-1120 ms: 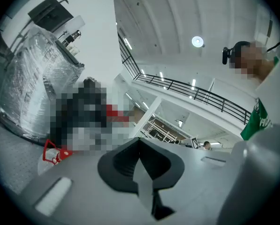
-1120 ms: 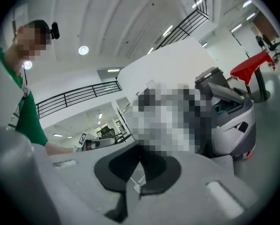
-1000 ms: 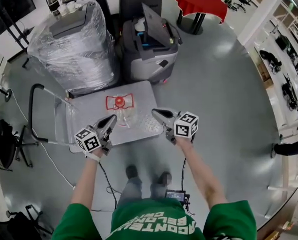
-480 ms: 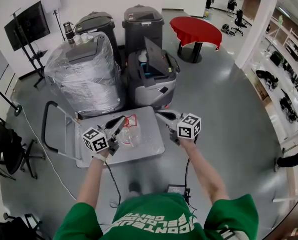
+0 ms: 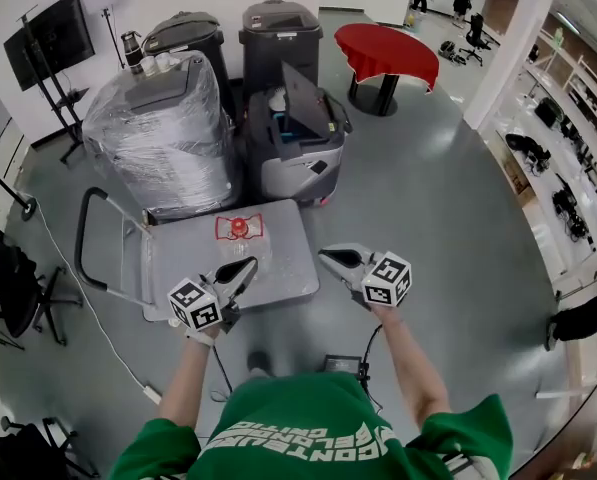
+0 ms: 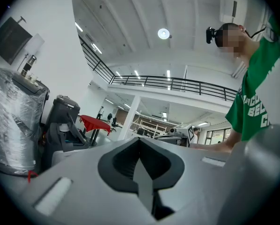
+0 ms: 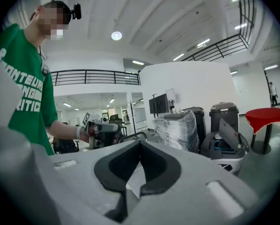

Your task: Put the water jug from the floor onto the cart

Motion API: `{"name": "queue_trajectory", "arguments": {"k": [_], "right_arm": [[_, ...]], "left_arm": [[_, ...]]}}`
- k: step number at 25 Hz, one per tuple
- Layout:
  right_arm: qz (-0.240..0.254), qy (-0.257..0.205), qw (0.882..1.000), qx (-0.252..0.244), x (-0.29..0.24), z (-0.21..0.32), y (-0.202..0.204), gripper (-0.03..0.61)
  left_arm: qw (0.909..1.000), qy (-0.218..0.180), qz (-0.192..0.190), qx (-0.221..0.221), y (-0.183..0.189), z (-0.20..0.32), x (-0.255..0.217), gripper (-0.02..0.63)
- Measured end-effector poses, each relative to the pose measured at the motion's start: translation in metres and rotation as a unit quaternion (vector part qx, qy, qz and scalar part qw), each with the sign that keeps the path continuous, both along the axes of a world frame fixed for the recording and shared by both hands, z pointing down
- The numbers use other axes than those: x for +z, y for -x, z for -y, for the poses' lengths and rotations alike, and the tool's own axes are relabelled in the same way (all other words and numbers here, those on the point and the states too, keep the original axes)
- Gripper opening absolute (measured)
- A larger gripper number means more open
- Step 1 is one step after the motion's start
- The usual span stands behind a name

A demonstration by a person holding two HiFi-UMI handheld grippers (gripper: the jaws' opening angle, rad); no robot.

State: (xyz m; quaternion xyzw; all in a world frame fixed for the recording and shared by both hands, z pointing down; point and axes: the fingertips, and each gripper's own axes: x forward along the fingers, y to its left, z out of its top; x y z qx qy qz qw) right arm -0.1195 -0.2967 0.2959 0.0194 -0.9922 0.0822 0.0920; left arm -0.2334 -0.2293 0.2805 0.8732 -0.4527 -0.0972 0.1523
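The clear water jug (image 5: 240, 232), with its red cap and red handle, stands on the flat grey cart (image 5: 193, 268) in the head view. Both grippers hang in the air on the near side of the cart, apart from the jug. My left gripper (image 5: 246, 265) is shut and empty over the cart's front edge. My right gripper (image 5: 326, 255) is shut and empty just off the cart's right front corner. In each gripper view the jaws, left gripper (image 6: 140, 139) and right gripper (image 7: 140, 142), meet with nothing between them. The jug is hidden in both.
Behind the cart stand a plastic-wrapped machine (image 5: 156, 138), a grey machine with a raised lid (image 5: 298, 138) and two dark bins (image 5: 280, 30). A red-clothed table (image 5: 386, 48) is further back. The cart handle (image 5: 90, 238) is at the left; a small black box (image 5: 344, 366) and cable lie by the person's feet.
Both grippers, which flanked the jug on the cart a second ago, have lifted and drawn back toward the person. The jug stays on the cart.
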Motion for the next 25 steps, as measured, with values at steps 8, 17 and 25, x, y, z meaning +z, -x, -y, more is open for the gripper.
{"name": "queue_trajectory", "arguments": {"k": [8,17,25], "right_arm": [[-0.024,-0.017,0.999,0.021,0.014,-0.037,-0.037,-0.011],[-0.023,-0.013,0.999,0.024,0.021,-0.057,-0.027,-0.011],[-0.058,-0.033,0.998,0.014,0.036,-0.064,-0.019,-0.011]], "left_arm": [[0.9999,-0.012,-0.001,0.002,-0.035,-0.031,-0.006,0.011],[0.9999,-0.003,-0.010,-0.008,-0.045,-0.037,0.002,0.011],[0.9997,0.005,-0.018,-0.014,-0.040,-0.039,0.008,0.011]]}}
